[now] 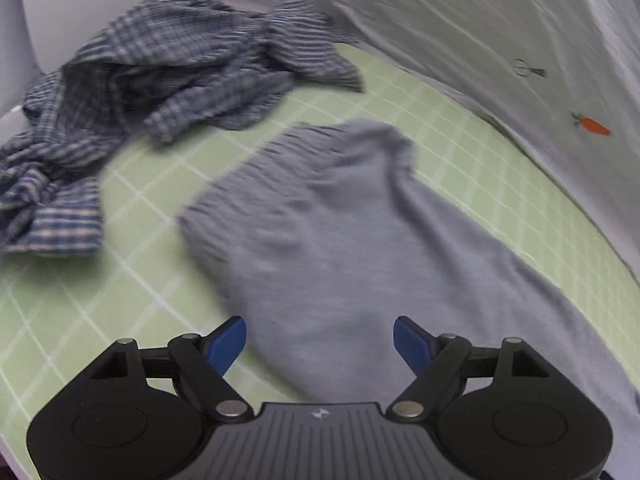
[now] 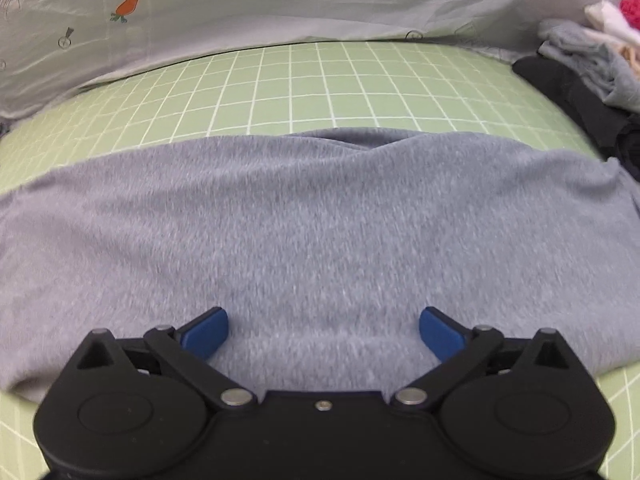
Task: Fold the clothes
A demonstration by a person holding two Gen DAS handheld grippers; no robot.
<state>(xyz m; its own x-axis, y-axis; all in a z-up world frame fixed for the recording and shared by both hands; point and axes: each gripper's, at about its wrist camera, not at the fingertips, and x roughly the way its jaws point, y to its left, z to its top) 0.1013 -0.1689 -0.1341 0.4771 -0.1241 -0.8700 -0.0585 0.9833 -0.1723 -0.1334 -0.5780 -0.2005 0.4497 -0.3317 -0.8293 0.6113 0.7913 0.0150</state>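
Note:
A grey knit garment (image 1: 340, 232) lies spread on the green grid mat (image 1: 120, 240), its gathered waistband toward the far left. My left gripper (image 1: 320, 344) hovers over its near part, blue pads wide apart, nothing between them. In the right wrist view the same grey garment (image 2: 312, 220) stretches flat across the mat (image 2: 300, 80) as a folded band. My right gripper (image 2: 323, 332) hangs above it, open, with its blue fingertips (image 2: 206, 334) clear of the cloth.
A crumpled blue plaid shirt (image 1: 152, 80) lies at the mat's far left. A pale sheet with a carrot print (image 1: 592, 125) borders the mat's far side. A heap of grey, black and white clothes (image 2: 592, 76) sits at the right.

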